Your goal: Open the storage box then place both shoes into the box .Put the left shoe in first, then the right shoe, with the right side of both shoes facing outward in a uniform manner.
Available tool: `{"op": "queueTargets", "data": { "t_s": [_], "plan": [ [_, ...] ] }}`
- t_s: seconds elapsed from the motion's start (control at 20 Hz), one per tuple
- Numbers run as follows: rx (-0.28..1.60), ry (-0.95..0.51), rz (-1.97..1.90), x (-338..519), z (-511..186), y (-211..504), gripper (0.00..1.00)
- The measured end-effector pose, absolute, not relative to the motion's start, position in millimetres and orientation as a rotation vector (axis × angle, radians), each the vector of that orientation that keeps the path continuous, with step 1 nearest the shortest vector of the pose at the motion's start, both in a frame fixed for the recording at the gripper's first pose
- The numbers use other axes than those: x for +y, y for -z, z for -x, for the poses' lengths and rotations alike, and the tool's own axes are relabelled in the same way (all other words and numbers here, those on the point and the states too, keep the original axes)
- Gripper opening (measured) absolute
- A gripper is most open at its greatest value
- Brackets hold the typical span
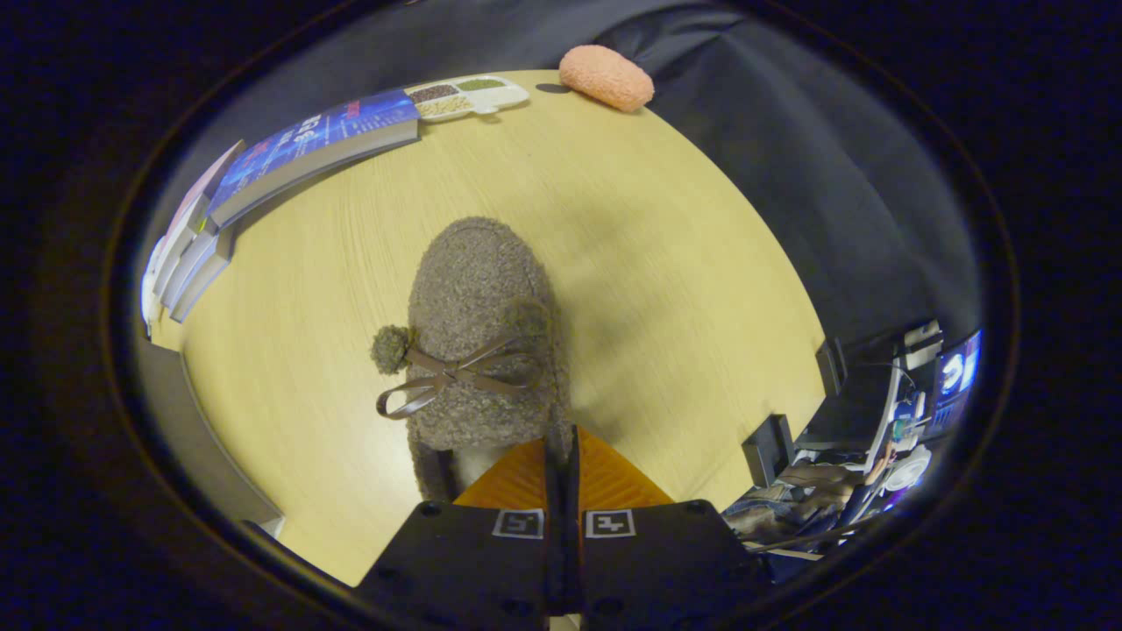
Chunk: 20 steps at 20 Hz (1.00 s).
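Over the table [684,289], the gripper [562,456] points down and forward at a shoe [480,333]. Its two fingers are drawn almost together, with only a thin dark slit between them. The slit sits at the right rear part of the shoe's collar, and the fuzzy edge seems to run into it, so the fingers look pinched on that rim. Whether both truly press on the fabric I cannot tell, since the contact is hidden behind the fingertips.

The shoe is a fuzzy grey-brown slipper, seen from behind and above, its rounded toe pointing away from the gripper. A thin ribbon bow [451,375] lies across the upper, with a small pompom [391,348] at its left end. One loop of the ribbon hangs off to the left. The pale lining of the opening shows just ahead of the left finger. The shoe casts a soft shadow on the table to its right.

Beyond the shoe, at the far edge of the table, lies a stack of books [307,145]. Just beside the books is a white tray [469,95] with compartments of grains. A pink fuzzy shoe [607,77] rests at the far rim, well apart from the grey one.
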<state>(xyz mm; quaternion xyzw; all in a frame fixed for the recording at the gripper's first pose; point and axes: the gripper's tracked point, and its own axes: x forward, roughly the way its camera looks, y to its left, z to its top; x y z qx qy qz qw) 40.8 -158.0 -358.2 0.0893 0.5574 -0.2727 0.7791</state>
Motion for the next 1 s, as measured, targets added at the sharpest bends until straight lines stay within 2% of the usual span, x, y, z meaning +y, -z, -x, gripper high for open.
{"op": "queueTargets", "data": {
  "t_s": [0.5,1.0],
  "plan": [
    [1.177,0.698,0.023,-159.8,-6.5,297.9,0.04],
    [1.036,0.647,0.221,-96.9,-9.6,197.8,0.04]
  ]
}}
